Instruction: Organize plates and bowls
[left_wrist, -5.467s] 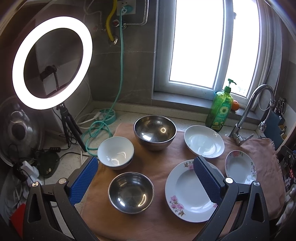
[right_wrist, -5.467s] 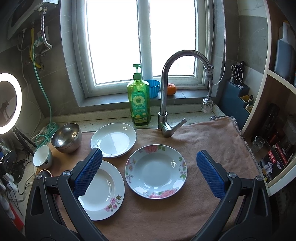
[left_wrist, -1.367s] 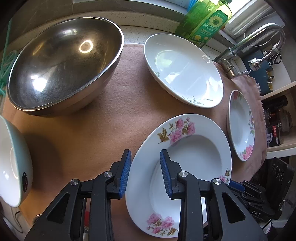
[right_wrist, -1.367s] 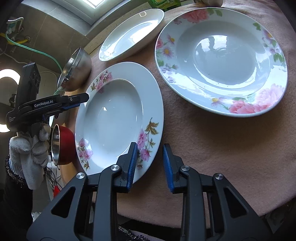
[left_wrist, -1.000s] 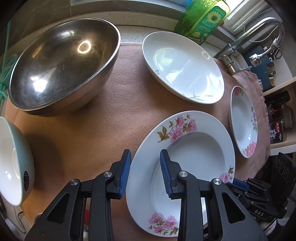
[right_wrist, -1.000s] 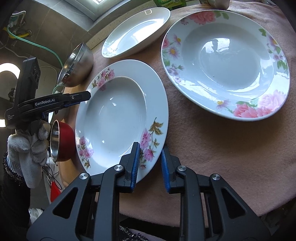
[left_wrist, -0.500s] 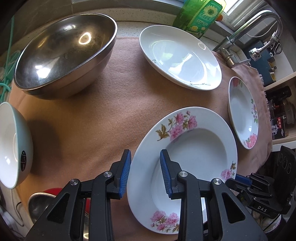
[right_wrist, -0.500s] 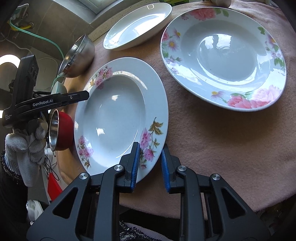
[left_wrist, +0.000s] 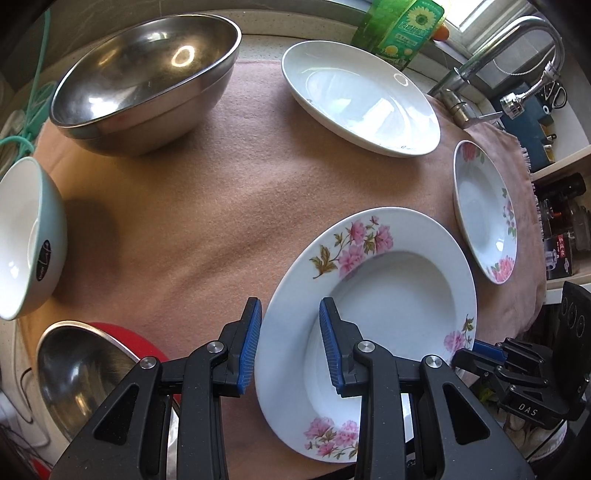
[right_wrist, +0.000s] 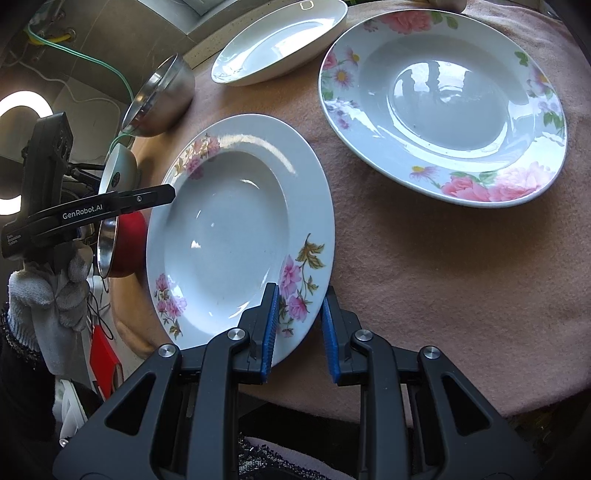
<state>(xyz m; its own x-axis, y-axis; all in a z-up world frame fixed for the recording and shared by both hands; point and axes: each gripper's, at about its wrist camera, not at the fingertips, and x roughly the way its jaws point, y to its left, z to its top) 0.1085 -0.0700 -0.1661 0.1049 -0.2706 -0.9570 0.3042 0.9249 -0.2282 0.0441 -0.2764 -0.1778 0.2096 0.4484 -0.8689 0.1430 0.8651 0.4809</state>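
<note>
A pink cloth (left_wrist: 207, 206) is spread over the table, with a tap (left_wrist: 517, 48) and a green soap bottle (left_wrist: 399, 26) seen beyond it. A flowered plate (left_wrist: 388, 280) is gripped at opposite rims: its left rim is clamped between the narrowed fingers of the left tool (left_wrist: 290, 343), its right rim between those of the right tool (right_wrist: 300, 326). A steel bowl (left_wrist: 144, 81), a white plate (left_wrist: 362, 96) and a second flowered plate (right_wrist: 443, 96) are set around it.

Left gripper (left_wrist: 290, 343): black plastic frame, blue ribbed pads (left_wrist: 250, 345), silver screws behind them. Right gripper (right_wrist: 299, 328): same build. White lettering "GenRobot.AI" along the left one's side. Left hand (right_wrist: 48, 291) wears a white knit glove.
</note>
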